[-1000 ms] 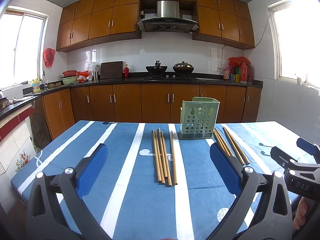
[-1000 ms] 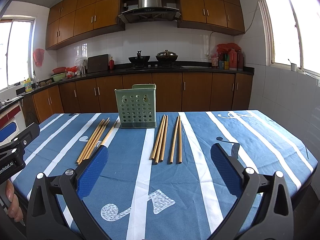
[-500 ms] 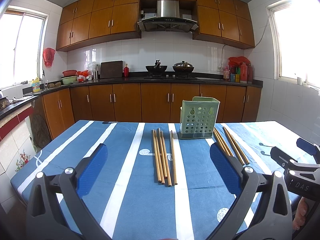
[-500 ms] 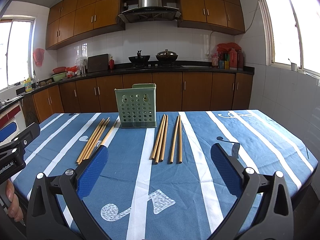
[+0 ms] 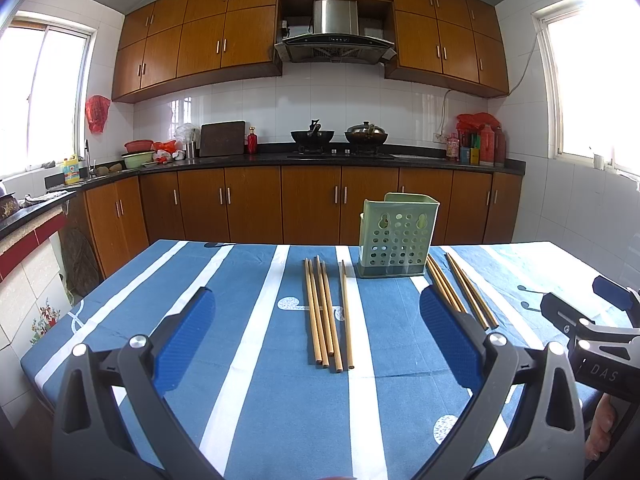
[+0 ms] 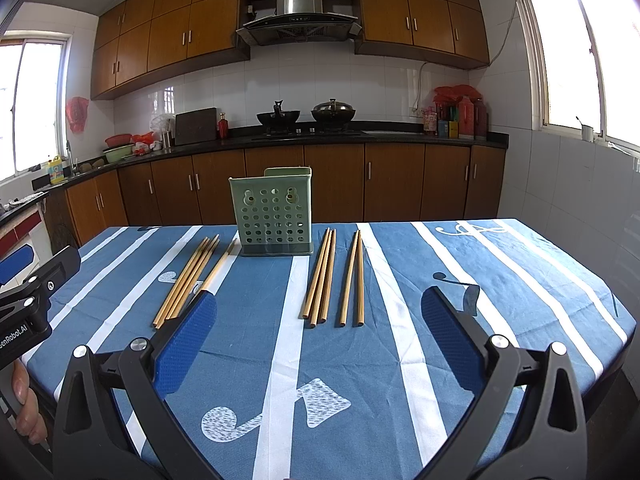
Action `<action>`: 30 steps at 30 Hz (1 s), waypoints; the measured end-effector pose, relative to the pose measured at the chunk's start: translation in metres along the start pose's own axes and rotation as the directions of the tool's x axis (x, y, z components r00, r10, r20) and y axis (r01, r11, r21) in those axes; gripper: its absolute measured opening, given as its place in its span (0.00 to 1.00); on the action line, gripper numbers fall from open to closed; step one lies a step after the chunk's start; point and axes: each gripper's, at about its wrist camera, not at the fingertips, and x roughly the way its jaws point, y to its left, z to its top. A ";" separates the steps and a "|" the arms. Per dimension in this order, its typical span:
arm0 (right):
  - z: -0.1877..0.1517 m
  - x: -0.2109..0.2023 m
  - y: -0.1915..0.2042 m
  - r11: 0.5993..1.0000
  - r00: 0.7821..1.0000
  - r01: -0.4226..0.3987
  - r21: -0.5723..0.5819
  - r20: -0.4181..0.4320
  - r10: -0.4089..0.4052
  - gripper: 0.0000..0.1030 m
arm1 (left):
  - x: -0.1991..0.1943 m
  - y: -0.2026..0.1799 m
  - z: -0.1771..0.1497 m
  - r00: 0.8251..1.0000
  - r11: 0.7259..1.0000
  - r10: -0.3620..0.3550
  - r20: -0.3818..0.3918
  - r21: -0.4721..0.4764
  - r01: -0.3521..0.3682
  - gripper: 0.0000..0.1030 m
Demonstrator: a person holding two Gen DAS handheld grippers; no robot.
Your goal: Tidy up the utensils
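Now both grippers, the left gripper and the right gripper, hover over the table with jaws spread wide, holding nothing. Chopsticks lie on both sides of the green holder.

Each black hand-held gripper carries blue textured pads and silver screws

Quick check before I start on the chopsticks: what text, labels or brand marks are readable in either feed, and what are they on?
"DAS": on the black body of the right tongs, at the left wrist view's right edge.
"enRobot.AI": on the black body of the left tongs, at the right wrist view's left edge; its start is cut off.
Labels on the yellow bottle and the counter bottles: too small to read.
Green holder, chopsticks: no text.
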 end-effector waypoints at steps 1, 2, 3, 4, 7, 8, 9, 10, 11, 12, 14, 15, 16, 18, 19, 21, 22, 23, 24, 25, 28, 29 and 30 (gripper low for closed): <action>0.000 0.000 0.000 1.000 1.000 0.000 0.000 0.000 0.000 0.98 | 0.000 0.000 0.000 1.000 1.000 -0.001 0.000 0.000 0.001 0.96; 0.000 0.000 0.000 1.000 1.000 0.000 0.000 0.000 0.000 0.98 | 0.000 0.000 0.000 1.000 1.000 0.000 0.000 0.000 0.000 0.96; 0.000 0.000 0.000 1.000 1.000 0.001 0.000 -0.001 -0.001 0.98 | 0.000 0.000 0.000 1.000 1.000 0.000 0.000 -0.001 0.000 0.96; 0.000 0.000 0.000 1.000 1.000 0.000 0.000 -0.001 0.000 0.98 | 0.000 0.000 0.000 1.000 1.000 0.000 0.000 0.000 0.000 0.96; 0.000 0.000 0.000 1.000 1.000 0.001 0.001 0.000 -0.001 0.98 | 0.000 0.000 0.000 1.000 1.000 0.000 -0.001 0.000 0.000 0.96; 0.000 0.000 0.000 1.000 1.000 0.000 0.000 -0.001 0.000 0.98 | 0.000 0.000 0.000 1.000 1.000 0.000 -0.002 0.000 0.000 0.96; 0.000 0.000 0.000 1.000 1.000 0.000 0.001 -0.001 0.000 0.98 | 0.000 0.000 0.000 1.000 1.000 0.001 -0.001 0.001 -0.001 0.96; 0.000 0.000 0.000 1.000 1.000 0.000 0.001 -0.001 0.000 0.98 | 0.000 0.000 0.000 1.000 1.000 0.000 -0.001 0.000 0.000 0.96; -0.001 0.000 0.000 1.000 1.000 0.000 0.001 -0.001 0.000 0.98 | 0.000 0.000 0.000 1.000 1.000 0.000 -0.001 0.000 0.000 0.96; -0.001 0.000 0.000 1.000 1.000 0.000 0.001 -0.001 0.000 0.98 | 0.000 0.000 0.000 1.000 1.000 0.000 -0.001 0.000 0.000 0.96; -0.001 0.000 0.000 1.000 1.000 0.000 0.001 -0.001 0.000 0.98 | 0.000 0.000 0.000 1.000 1.000 0.000 -0.001 0.001 0.000 0.96; -0.001 0.000 0.000 1.000 1.000 0.000 0.001 -0.001 0.000 0.98 | 0.000 0.000 0.000 1.000 1.000 0.000 -0.001 0.000 0.000 0.96; -0.001 0.000 0.000 1.000 1.000 0.000 0.001 -0.001 0.000 0.98 | 0.000 0.000 0.000 1.000 1.000 0.000 -0.002 0.000 0.000 0.96; -0.001 0.000 -0.001 1.000 1.000 0.000 0.001 -0.001 0.000 0.98 | 0.000 0.000 0.000 1.000 1.000 0.000 -0.002 0.000 0.000 0.96; -0.001 0.000 -0.001 1.000 1.000 0.000 0.002 -0.001 0.000 0.98 | 0.000 0.000 0.000 1.000 1.000 0.000 -0.002 0.000 0.000 0.96; -0.001 0.000 -0.001 1.000 1.000 0.000 0.001 -0.002 0.000 0.98 | 0.000 0.000 0.000 1.000 1.000 0.000 -0.002 0.000 0.000 0.96; -0.001 0.000 -0.001 1.000 1.000 0.000 0.002 -0.002 0.000 0.98 | 0.000 0.000 0.000 1.000 1.000 0.000 -0.002 0.000 0.000 0.96; -0.001 0.000 -0.001 1.000 1.000 0.000 0.002 -0.002 0.000 0.98 | 0.000 0.000 0.000 1.000 1.000 0.001 -0.003 0.000 -0.001 0.96; -0.001 0.000 -0.001 1.000 1.000 0.000 0.002 -0.002 0.000 0.98 | 0.000 0.000 0.000 1.000 1.000 0.000 -0.003 0.000 0.000 0.96; -0.001 0.000 -0.001 1.000 1.000 0.001 0.002 -0.002 -0.001 0.98 | 0.000 0.000 0.000 1.000 1.000 0.000 -0.004 0.000 0.000 0.96; -0.001 0.000 -0.001 1.000 1.000 0.001 0.002 -0.003 -0.001 0.98 | 0.000 0.000 0.000 1.000 1.000 0.003 -0.007 -0.002 -0.003 0.96; -0.001 0.000 -0.001 1.000 1.000 0.001 0.003 -0.005 -0.001 0.98 | 0.000 0.001 -0.001 1.000 1.000 0.003 -0.009 -0.004 -0.003 0.96; -0.001 0.001 -0.001 1.000 1.000 0.000 0.004 -0.008 0.000 0.98 | 0.000 0.002 -0.004 1.000 1.000 0.003 -0.011 -0.006 -0.003 0.96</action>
